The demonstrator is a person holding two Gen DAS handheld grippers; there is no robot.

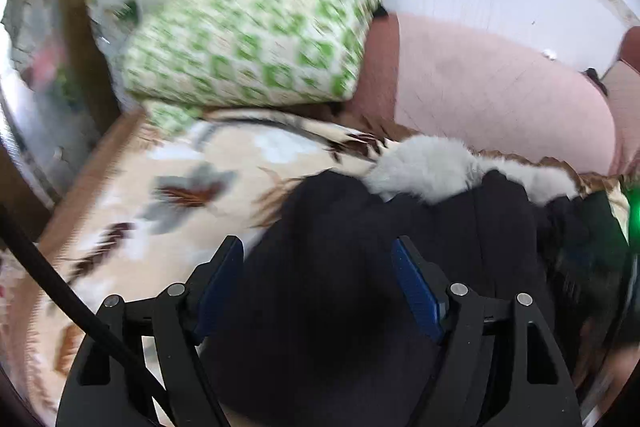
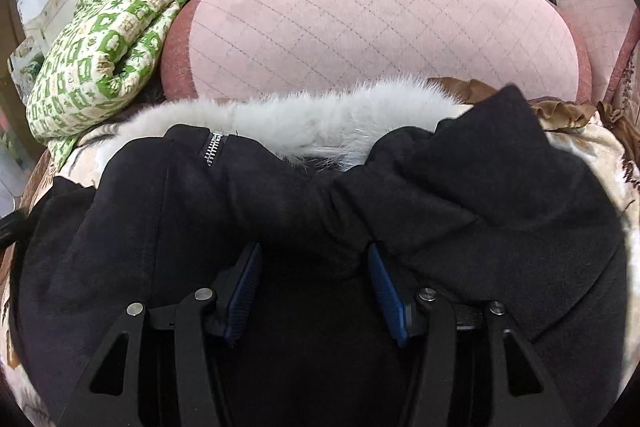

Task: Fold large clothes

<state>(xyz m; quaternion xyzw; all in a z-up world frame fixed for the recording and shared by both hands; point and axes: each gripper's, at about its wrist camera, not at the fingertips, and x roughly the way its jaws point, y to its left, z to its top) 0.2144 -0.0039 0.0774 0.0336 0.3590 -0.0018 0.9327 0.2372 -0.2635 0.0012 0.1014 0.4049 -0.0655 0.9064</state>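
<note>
Black woollen coat [image 2: 280, 195] with a grey fur collar [image 2: 304, 123] lies on the floral bedspread [image 1: 132, 195], bunched between both grippers. Left gripper [image 1: 318, 259] and right gripper [image 2: 314, 259] have fingers apart, straddling cloth. Behind: a pink quilted cushion [image 2: 380, 27] and a green-patterned quilt [image 2: 108, 39].

The left gripper [image 1: 318, 259] is wide open at 6 o'clock over the black coat [image 1: 360, 267]. The coat's gray fur [image 1: 432, 163] is at 3 o'clock. A green blanket [image 1: 248, 39] sits at 11 o'clock, blurry.
</note>
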